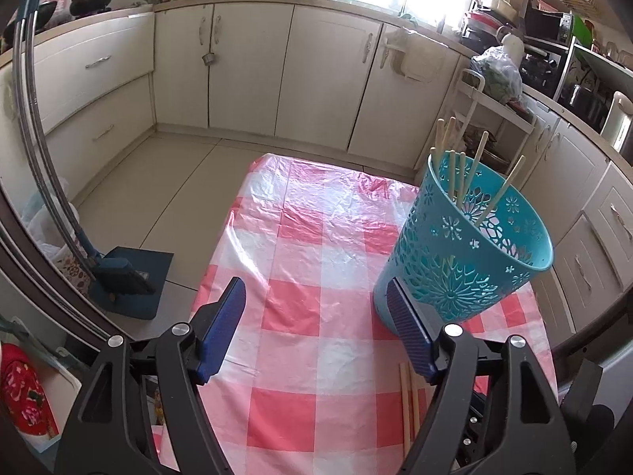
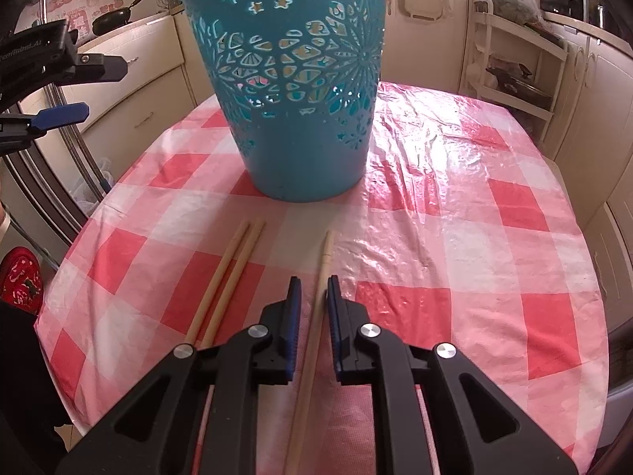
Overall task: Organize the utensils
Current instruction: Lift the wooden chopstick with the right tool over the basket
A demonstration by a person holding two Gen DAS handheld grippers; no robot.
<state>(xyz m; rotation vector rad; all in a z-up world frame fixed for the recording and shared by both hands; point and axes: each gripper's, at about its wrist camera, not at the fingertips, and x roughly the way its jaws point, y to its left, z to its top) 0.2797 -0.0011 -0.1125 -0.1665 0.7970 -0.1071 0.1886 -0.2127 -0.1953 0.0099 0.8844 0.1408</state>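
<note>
A table under a glossy pink-and-white checked plastic cloth (image 2: 455, 206) fills both views, and on it stands a teal plastic basket with cut-out flower patterns (image 2: 300, 91), upright at the far middle of the cloth as the right wrist view shows it. In the left wrist view the same basket sits at the right and holds several pale wooden chopsticks (image 1: 459, 174) that lean against its inner wall with their ends above the rim. The left gripper (image 1: 316, 312) hangs over the cloth with its blue-padded jaws spread wide and nothing between them; its right pad lies just in front of the basket's base. The right gripper (image 2: 314, 297) points down at the near part of the table, jaws drawn narrow but parted on either side of a single pale wooden chopstick (image 2: 322, 273) that lies on the cloth pointing toward the basket; the pads do not press it. To the left of it a pair of pale wooden chopsticks (image 2: 227, 273) lies side by side on the cloth, near the gripper's left arm.
</note>
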